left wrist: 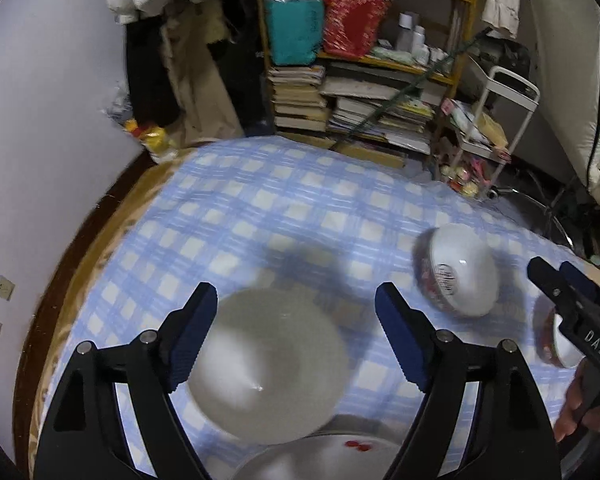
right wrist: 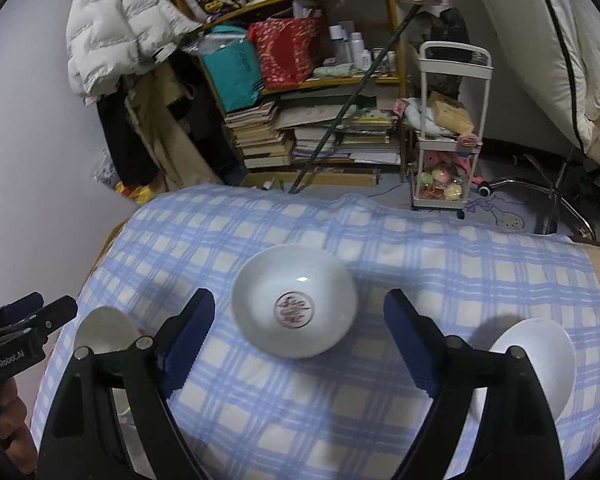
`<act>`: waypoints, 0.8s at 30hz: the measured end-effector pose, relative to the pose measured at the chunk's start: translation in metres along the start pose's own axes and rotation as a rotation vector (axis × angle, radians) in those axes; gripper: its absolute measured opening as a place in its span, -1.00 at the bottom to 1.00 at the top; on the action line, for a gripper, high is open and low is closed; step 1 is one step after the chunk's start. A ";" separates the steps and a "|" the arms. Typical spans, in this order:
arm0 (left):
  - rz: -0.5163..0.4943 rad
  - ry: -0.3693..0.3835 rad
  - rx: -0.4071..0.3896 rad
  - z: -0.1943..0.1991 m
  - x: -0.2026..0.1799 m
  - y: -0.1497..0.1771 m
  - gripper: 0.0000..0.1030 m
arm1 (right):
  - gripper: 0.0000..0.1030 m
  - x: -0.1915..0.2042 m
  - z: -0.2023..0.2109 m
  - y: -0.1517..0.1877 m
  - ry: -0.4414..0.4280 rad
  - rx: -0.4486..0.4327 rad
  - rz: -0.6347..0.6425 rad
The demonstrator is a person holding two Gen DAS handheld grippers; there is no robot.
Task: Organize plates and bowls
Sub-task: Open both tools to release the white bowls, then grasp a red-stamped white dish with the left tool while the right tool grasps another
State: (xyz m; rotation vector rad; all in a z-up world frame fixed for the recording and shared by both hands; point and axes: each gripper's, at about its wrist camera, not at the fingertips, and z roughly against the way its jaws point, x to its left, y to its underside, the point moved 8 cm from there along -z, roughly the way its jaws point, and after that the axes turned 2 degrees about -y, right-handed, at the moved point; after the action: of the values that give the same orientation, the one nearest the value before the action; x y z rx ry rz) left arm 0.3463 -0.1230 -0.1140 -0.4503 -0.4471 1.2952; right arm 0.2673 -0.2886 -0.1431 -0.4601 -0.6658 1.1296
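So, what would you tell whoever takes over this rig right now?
Left gripper: open, holding nothing, above the plain white bowl.
Right gripper: open, holding nothing, near the white bowl with the red emblem.
On the blue checked cloth: a third white bowl at the right, a plate with red marks at the near edge.
Done: nothing stacked that I can see.
Left: gather the bowls and plate together.

A cluttered home room: a yellow wooden shelf stacked with worn books, a white puffer jacket hanging, and a blue-checked cloth over the table
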 end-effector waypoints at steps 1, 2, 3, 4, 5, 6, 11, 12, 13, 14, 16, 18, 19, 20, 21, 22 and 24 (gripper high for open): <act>-0.011 0.007 0.002 -0.002 -0.006 -0.003 0.56 | 0.76 -0.006 -0.001 -0.002 -0.001 -0.003 -0.007; -0.019 0.007 -0.003 -0.003 -0.012 -0.007 0.56 | 0.76 -0.010 -0.001 -0.004 0.001 -0.006 -0.010; -0.026 -0.002 -0.010 -0.006 -0.018 -0.011 0.56 | 0.76 -0.014 -0.002 -0.006 0.008 -0.009 -0.012; -0.033 -0.006 -0.012 -0.008 -0.022 -0.014 0.56 | 0.76 -0.019 -0.002 -0.009 0.015 -0.012 -0.013; -0.042 -0.002 -0.013 -0.011 -0.029 -0.018 0.56 | 0.76 -0.022 -0.003 -0.012 0.011 -0.015 -0.015; -0.044 0.005 -0.016 -0.014 -0.035 -0.021 0.56 | 0.76 -0.024 -0.004 -0.014 0.005 -0.020 -0.018; -0.068 0.015 -0.018 -0.031 -0.055 -0.031 0.56 | 0.76 -0.036 -0.014 -0.018 -0.006 -0.025 -0.035; -0.070 0.019 -0.010 -0.037 -0.059 -0.032 0.56 | 0.76 -0.038 -0.017 -0.018 -0.003 -0.018 -0.041; -0.073 0.017 -0.001 -0.041 -0.062 -0.032 0.56 | 0.76 -0.039 -0.019 -0.017 0.002 -0.012 -0.043; -0.081 0.014 0.011 -0.046 -0.065 -0.032 0.56 | 0.76 -0.041 -0.021 -0.017 0.006 -0.012 -0.038; -0.102 0.010 0.033 -0.057 -0.072 -0.032 0.56 | 0.76 -0.045 -0.024 -0.018 0.022 -0.014 -0.024; -0.114 0.012 0.045 -0.066 -0.077 -0.030 0.56 | 0.76 -0.048 -0.028 -0.018 0.027 -0.006 -0.025; -0.119 0.012 0.056 -0.070 -0.080 -0.028 0.56 | 0.76 -0.050 -0.032 -0.017 0.020 0.000 -0.033; -0.123 0.014 0.063 -0.073 -0.081 -0.027 0.56 | 0.76 -0.052 -0.034 -0.015 0.015 0.005 -0.041; -0.133 0.019 0.077 -0.078 -0.085 -0.025 0.56 | 0.76 -0.054 -0.037 -0.015 0.014 0.011 -0.047; -0.140 0.021 0.085 -0.081 -0.088 -0.024 0.56 | 0.76 -0.055 -0.040 -0.014 0.014 0.017 -0.055; -0.152 0.024 0.100 -0.088 -0.093 -0.022 0.56 | 0.75 -0.057 -0.047 -0.011 0.008 0.028 -0.064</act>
State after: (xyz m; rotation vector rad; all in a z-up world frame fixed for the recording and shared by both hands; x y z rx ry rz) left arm 0.3929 -0.2246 -0.1803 -0.3407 -0.3872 1.1581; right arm 0.2914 -0.3457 -0.1844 -0.4168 -0.6525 1.0751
